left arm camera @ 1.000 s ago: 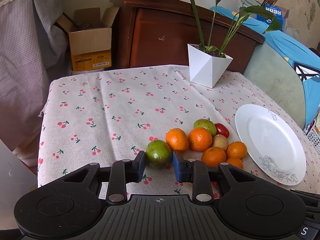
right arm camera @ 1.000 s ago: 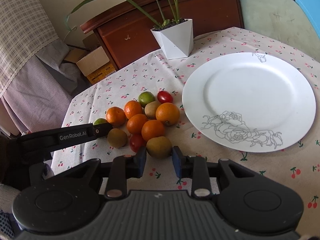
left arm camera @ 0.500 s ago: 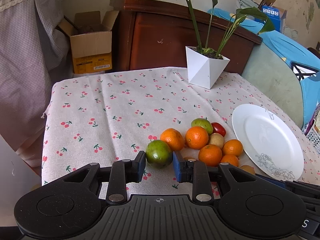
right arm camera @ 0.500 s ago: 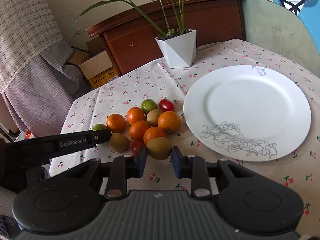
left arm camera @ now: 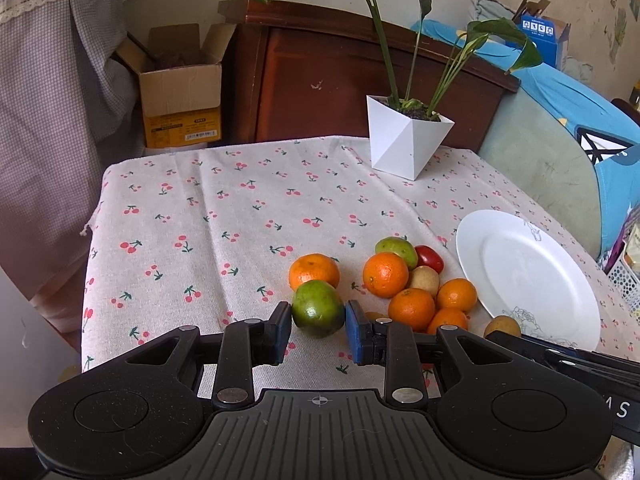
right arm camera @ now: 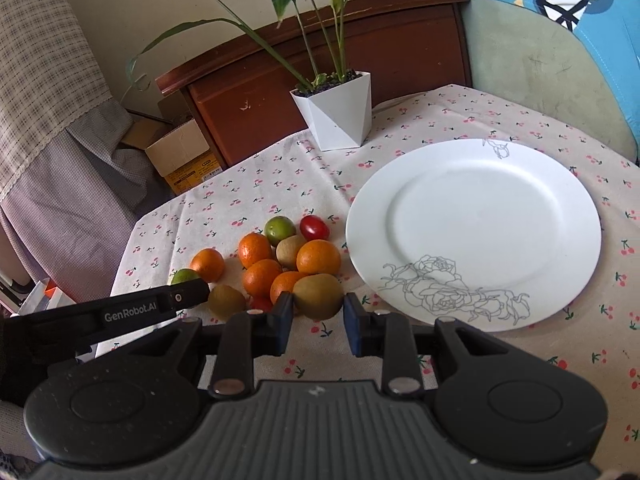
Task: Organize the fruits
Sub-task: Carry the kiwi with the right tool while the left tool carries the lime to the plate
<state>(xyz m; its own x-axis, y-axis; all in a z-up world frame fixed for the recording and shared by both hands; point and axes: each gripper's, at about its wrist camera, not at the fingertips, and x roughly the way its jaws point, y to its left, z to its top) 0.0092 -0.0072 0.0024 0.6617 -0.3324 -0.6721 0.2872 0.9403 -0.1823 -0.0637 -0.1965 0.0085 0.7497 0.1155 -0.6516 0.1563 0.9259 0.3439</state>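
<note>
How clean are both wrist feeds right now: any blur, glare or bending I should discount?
Left wrist view: sharp, soft daylight, no glare on the green fruit in the left gripper; dark fisheye corners. Right wrist view: equally sharp; the white plate is bright but its rose drawing stays legible; the table edge bows, and the brown fruit in the right gripper is crisp.

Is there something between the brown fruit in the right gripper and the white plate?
Nothing visible does. The right gripper is shut on the brown fruit, and only bare tablecloth lies between it and the plate; the other fruits sit on the far side.
</note>
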